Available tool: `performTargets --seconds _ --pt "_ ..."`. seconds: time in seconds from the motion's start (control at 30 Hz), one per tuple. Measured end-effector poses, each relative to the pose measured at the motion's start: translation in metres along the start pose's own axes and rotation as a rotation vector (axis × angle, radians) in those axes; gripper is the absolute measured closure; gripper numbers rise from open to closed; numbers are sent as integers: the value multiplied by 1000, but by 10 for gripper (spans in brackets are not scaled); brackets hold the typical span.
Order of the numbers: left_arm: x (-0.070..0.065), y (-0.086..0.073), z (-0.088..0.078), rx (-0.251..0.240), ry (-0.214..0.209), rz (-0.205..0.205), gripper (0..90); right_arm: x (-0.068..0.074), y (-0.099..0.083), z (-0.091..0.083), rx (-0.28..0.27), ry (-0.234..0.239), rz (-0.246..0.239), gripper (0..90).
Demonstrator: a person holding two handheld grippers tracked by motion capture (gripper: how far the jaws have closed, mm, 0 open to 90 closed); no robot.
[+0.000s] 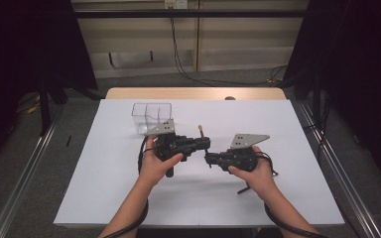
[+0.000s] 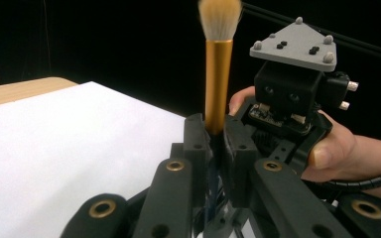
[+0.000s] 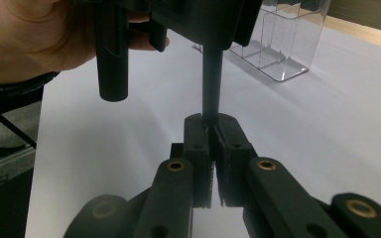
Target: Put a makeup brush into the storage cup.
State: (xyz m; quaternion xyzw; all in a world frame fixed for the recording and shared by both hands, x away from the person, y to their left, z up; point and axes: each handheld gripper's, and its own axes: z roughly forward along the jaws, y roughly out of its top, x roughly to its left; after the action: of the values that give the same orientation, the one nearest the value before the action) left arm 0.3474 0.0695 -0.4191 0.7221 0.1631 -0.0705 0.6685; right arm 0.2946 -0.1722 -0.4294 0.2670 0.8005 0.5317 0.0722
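A makeup brush (image 2: 218, 74) with a gold ferrule and pale bristles stands upright above the white table (image 1: 129, 188). My left gripper (image 2: 217, 133) is shut on the brush just below the ferrule. The brush's black handle (image 3: 212, 84) runs down into my right gripper (image 3: 212, 125), which is shut on its lower end. In the high view the left gripper (image 1: 202, 143) and right gripper (image 1: 209, 157) meet at the table's middle, with the brush (image 1: 201, 131) rising between them. A hand holds each gripper.
A clear plastic organizer box (image 1: 151, 117) with compartments stands on the table behind the left gripper; the same clear box (image 3: 283, 44) appears at upper right in the right gripper view. A wooden strip (image 1: 193, 93) edges the table's far side. Cables trail from both grippers.
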Motion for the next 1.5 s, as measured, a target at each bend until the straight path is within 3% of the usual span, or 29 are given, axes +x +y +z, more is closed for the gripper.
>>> performTargets --seconds 0.67,1.0,1.13,1.33,1.5 --pt "-2 2 -2 -28 17 34 829 1 2 5 -38 3 14 841" --pt "-3 2 -5 -31 32 52 830 4 2 8 -45 2 -1 820" --pt "-4 4 -8 -35 40 62 831 3 1 6 -59 -8 -11 749" --pt "-4 7 -12 -37 53 74 831 -1 0 -2 -81 -25 -12 566" --pt "-4 8 -16 -32 70 78 832 -5 -3 -8 -57 -30 5 452"
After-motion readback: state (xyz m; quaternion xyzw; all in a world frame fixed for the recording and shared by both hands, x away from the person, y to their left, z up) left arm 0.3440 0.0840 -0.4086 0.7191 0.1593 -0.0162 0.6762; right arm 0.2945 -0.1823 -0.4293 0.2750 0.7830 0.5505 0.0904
